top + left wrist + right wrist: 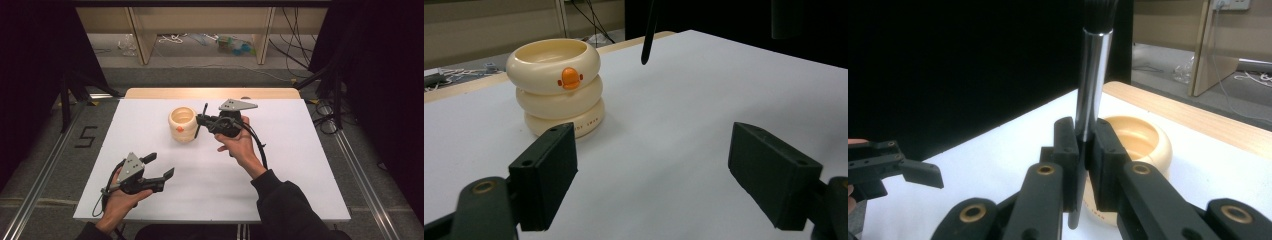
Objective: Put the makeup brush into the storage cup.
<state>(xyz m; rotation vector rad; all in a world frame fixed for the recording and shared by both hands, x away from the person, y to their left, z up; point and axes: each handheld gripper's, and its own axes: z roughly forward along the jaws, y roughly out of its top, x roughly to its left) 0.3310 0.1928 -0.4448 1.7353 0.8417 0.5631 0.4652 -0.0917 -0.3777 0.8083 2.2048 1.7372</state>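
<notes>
Cream holder (183, 124), shaped like three stacked rings with an orange duck bill on the top ring, stands upright on the white desk (280, 170), toward the far half, roughly mid-width. Mouth is open at the top; inside looks empty in the high view.

Right tongs (202, 120) sit just right of the holder, close to its upper rim, held by the right hand (241, 145). Jaws are pressed together on a makeup brush (1091, 90): they pinch the silver metal sleeve, dark bristles up, thin black handle (648, 35) pointing down. In the right gripper view the brush stands about upright between the jaws, with the holder's rim just behind and to the right of them. In the left gripper view the handle tip hangs above the desk, right of the holder and clear of it, touching nothing. Brush is outside the holder, beside it, not over the mouth as far as the high view shows.

Left tongs (161, 166) are nearer the person than the holder and off to its left, well apart from it, held by the left hand (122, 197) low over the desk. Jaws spread wide, nothing between them; they point toward the holder, which sits ahead of the left jaw in the left gripper view.

Grey three-cornered plates top both grippers. Cable (261, 147) runs from the right gripper back along the forearm.
</notes>
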